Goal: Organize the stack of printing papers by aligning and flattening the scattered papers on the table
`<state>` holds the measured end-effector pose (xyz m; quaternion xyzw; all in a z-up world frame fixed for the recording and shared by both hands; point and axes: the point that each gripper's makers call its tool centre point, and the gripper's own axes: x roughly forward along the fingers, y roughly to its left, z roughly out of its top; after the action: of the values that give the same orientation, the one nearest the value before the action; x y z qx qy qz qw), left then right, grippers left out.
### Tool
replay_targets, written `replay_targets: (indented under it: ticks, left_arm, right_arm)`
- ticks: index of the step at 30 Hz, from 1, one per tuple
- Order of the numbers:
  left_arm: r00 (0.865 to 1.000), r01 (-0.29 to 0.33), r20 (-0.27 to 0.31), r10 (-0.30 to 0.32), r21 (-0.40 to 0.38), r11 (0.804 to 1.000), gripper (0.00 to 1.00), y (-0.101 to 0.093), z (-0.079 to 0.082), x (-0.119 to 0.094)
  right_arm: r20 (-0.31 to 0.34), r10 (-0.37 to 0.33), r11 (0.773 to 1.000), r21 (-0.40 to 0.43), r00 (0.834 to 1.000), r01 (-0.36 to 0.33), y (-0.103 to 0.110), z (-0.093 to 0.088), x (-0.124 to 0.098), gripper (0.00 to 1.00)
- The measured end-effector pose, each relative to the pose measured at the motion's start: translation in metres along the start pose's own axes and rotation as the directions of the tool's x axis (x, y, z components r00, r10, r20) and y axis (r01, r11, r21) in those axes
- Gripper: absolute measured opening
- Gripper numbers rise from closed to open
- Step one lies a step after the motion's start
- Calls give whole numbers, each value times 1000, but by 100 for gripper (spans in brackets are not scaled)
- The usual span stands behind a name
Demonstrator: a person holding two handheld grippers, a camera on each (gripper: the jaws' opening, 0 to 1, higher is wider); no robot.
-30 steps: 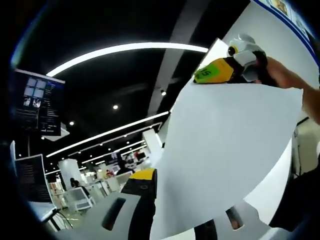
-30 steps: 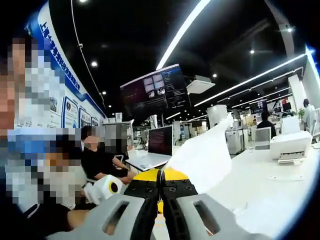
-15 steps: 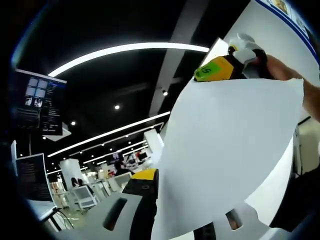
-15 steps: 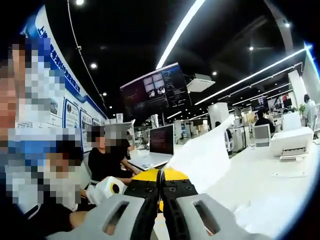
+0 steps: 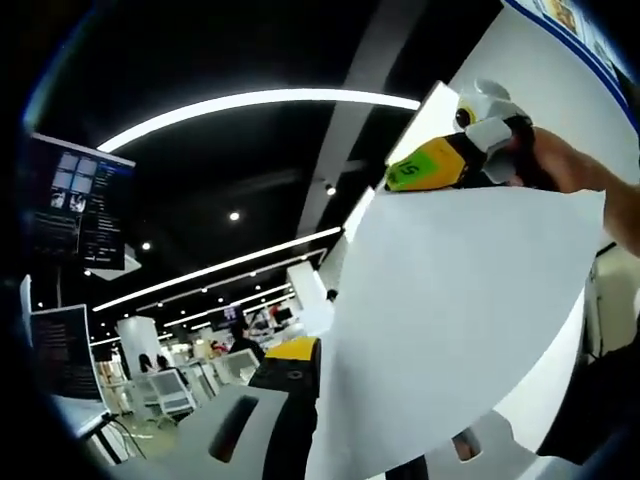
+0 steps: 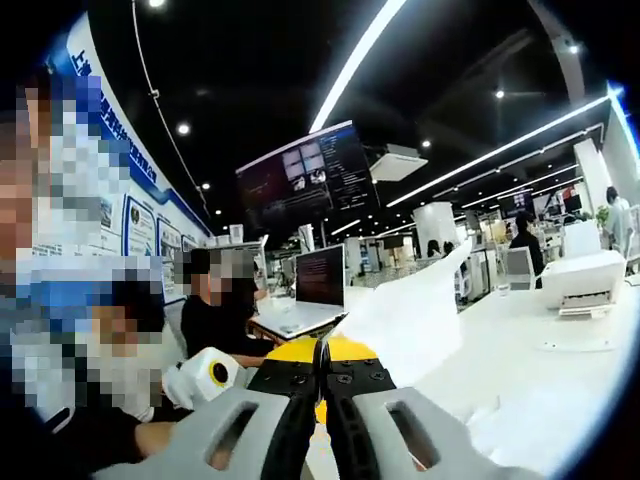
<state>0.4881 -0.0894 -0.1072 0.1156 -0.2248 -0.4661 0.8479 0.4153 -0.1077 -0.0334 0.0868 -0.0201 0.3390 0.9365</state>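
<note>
**Sheet held aloft between both grippers, clear of the tabletop**

In the right gripper view, the right gripper's [image 6: 322, 400] fingers [image 6: 296, 420] were pressed together, with the edge of a white paper sheet [image 6: 410, 315] pinched between them; the sheet rose away from the tips toward the upper right. In the left gripper view, the left gripper's [image 5: 345, 440] fingers [image 5: 285, 420] stood on either side of the same sheet [image 5: 455, 320] at its lower edge, apparently clamped on it, though the paper covered the contact line. The right gripper [image 5: 450, 160], in a person's hand [image 5: 560, 165], held the sheet's top edge there.

Judgement: the sheet was gripped at two opposite edges to keep it taut and hanging flat, which suits squaring it before laying it down. Both cameras pointed upward at ceiling light strips [image 6: 360, 60] and a hanging display screen [image 6: 305, 180], consistent with the paper being raised.

The white tabletop [image 6: 520, 370] lay to the right in the right gripper view, with a printer [image 6: 585, 285] at its far end. Seated people [image 6: 215, 315] worked near a laptop [image 6: 318, 290] beyond.
</note>
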Motion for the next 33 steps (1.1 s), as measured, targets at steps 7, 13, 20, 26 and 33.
replay_targets:
  ticks: [7, 13, 20, 26, 33]
  left_arm:
    - [1000, -3, 7, 3, 5, 1000, 16, 2, 2, -3]
    - [1000, 7, 8, -7, -10, 1000, 14, -1, 2, -3]
    - [1000, -4, 11, 4, 7, 1000, 6, 1, 4, -4]
    - [1000, -6, 26, 6, -4, 1000, 6, 3, 7, -7]
    - [1000, 15, 26, -14, -53, 999, 5, 1, 10, -9]
  right_arm:
    - [-7, -7, 1000, 5, 1000, 7, 0, -1, -1, 0]
    - [-16, -18, 1000, -23, 1000, 18, -2, -1, -2, 0]
    - [-13, 8, 1000, 0, 1000, -8, 4, 1, -2, 0]
    - [-14, 16, 999, -36, 1000, -16, 4, 0, -2, 0]
    - [-3, 7, 998, -57, 1000, -8, -3, 3, -1, 9]
